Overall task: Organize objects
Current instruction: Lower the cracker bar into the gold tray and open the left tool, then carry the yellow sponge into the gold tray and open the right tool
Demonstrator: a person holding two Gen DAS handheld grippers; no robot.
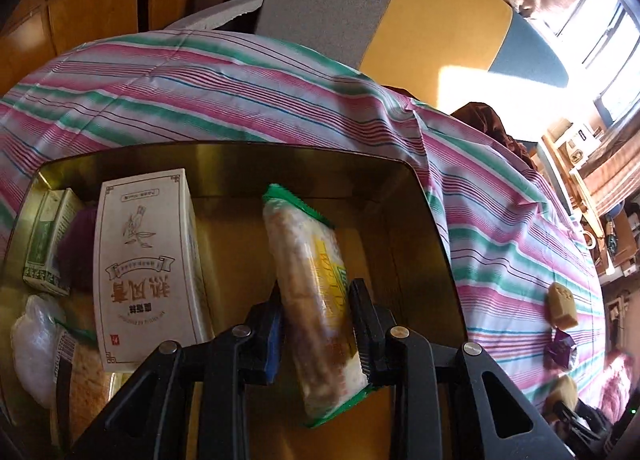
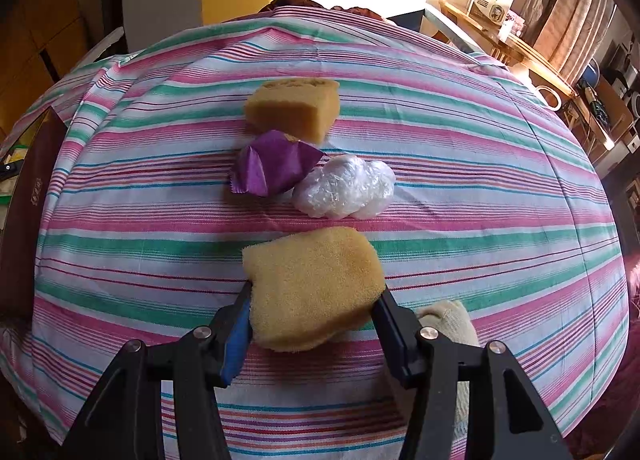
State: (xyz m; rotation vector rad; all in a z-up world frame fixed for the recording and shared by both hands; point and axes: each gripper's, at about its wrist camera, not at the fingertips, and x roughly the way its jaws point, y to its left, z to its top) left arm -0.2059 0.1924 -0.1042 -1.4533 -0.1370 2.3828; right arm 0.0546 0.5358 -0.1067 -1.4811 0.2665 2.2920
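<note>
Snack packet, long and clear-fronted with green crimped ends and a yellow label, is seen in the left wrist view clamped between the black fingers of the left gripper. It is held lengthwise, pointing away from the camera, above the floor of a gold-coloured open tin. Its printed text is blurred and cannot be read, and its near end is partly cut off by the gripper frame. To its left inside the tin, a white box with red Chinese characters is seen, then a purple object largely hidden behind that box, a small green and white carton, and a clear crinkled wrapper at the near left corner. The tin rests on a striped cloth of pink, green and white. At the far right edge, small items on the cloth are distorted and hard to make out.

In the right wrist view, a yellow sponge block is gripped at its sides by the right gripper, its blue-padded fingers set fairly wide and pressing in. Whether the block is lifted or touching the cloth cannot be told. Beyond it on the cloth lie a crumpled clear plastic ball, touching a purple foil-wrapped sweet, and just behind that a second yellow sponge block. A gloved hand is partly hidden behind the right finger.
</note>
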